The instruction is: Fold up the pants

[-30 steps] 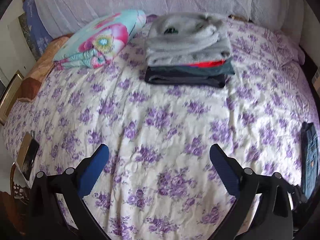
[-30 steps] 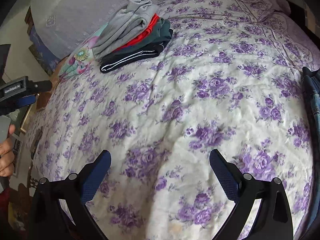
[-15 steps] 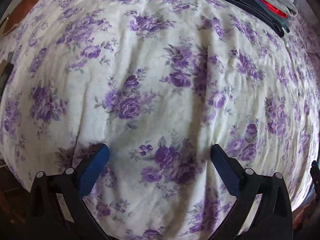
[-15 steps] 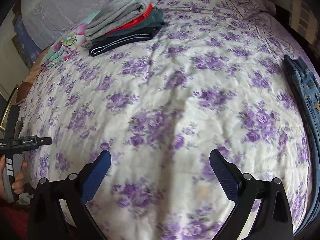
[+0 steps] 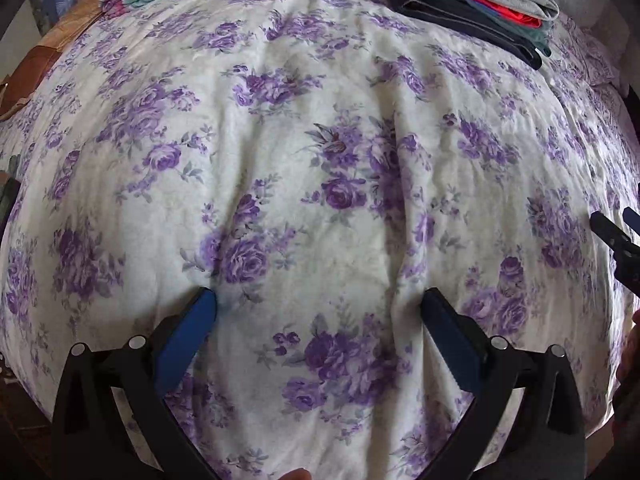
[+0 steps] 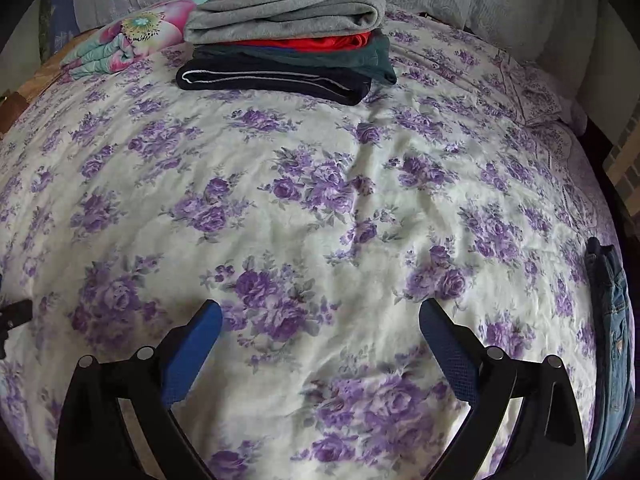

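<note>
Currently both the left gripper (image 5: 318, 300) and right gripper (image 6: 320, 312) hover wide open and empty over the floral bedspread (image 6: 320, 208); blue jeans (image 6: 610, 320), apparently heavy, stiff denim, lie at the bed's right edge, best taken at the waistband.

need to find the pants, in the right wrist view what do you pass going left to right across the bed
floral pillow → stack of folded clothes → jeans at the bed's right edge. The right gripper hangs open over the floral bedspread, holding nothing.
</note>
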